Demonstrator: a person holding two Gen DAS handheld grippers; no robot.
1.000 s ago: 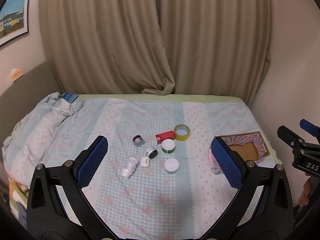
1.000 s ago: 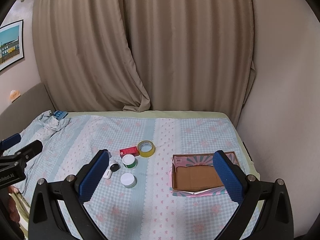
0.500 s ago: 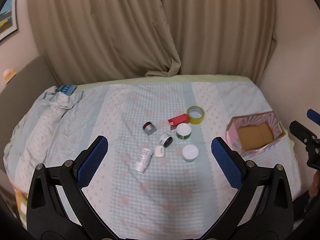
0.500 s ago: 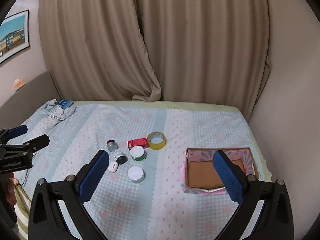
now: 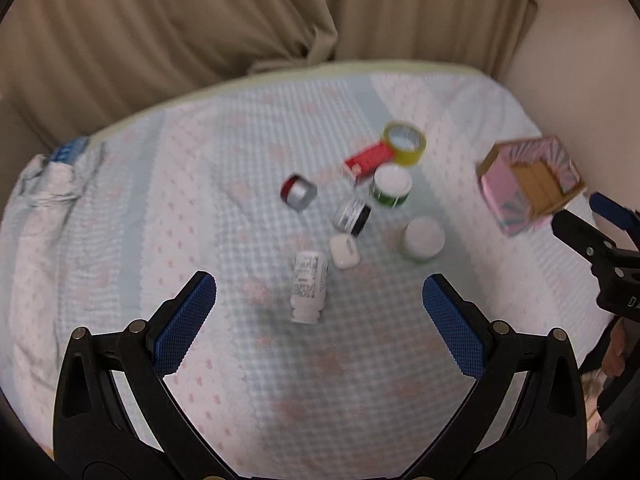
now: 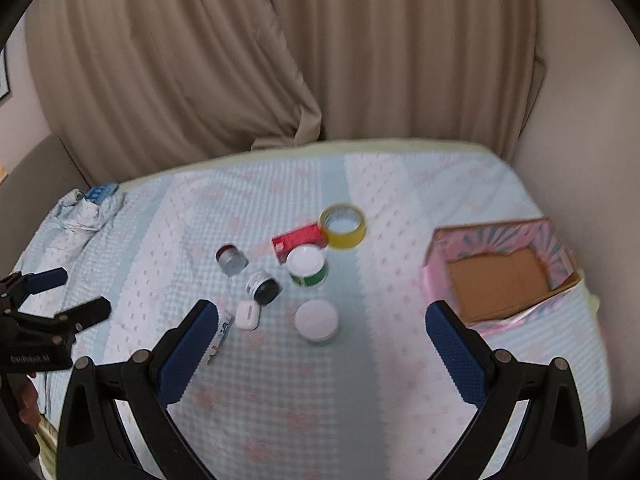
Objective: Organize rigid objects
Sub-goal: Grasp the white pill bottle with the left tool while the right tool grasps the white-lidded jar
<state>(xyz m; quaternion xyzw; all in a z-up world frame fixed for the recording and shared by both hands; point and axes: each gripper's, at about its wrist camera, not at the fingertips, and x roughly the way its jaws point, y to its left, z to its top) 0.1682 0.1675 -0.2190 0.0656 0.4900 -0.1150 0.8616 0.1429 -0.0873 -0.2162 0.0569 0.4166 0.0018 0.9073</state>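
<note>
A cluster of small objects lies on the bed: a white bottle (image 5: 308, 286) on its side, a white earbud case (image 5: 343, 251), a black-and-silver jar (image 5: 352, 215), a silver-and-red jar (image 5: 298, 193), a green-labelled tub (image 5: 391, 186), a white-lidded tub (image 5: 423, 237), a red box (image 5: 368, 162) and a yellow tape roll (image 5: 404, 144). My left gripper (image 5: 319, 322) is open and empty, just short of the white bottle. My right gripper (image 6: 322, 344) is open and empty above the white-lidded tub (image 6: 317, 321). A pink cardboard box (image 6: 500, 270) stands open at the right.
The bedspread (image 5: 240, 360) is pale blue check. Rumpled bedding (image 5: 44, 200) is piled at the left. Beige curtains (image 6: 280, 60) hang behind the bed. A wall (image 6: 580, 120) rises close on the right.
Both grippers have moved forward and down towards the cluster, so the objects appear larger. Both stay open and empty.
</note>
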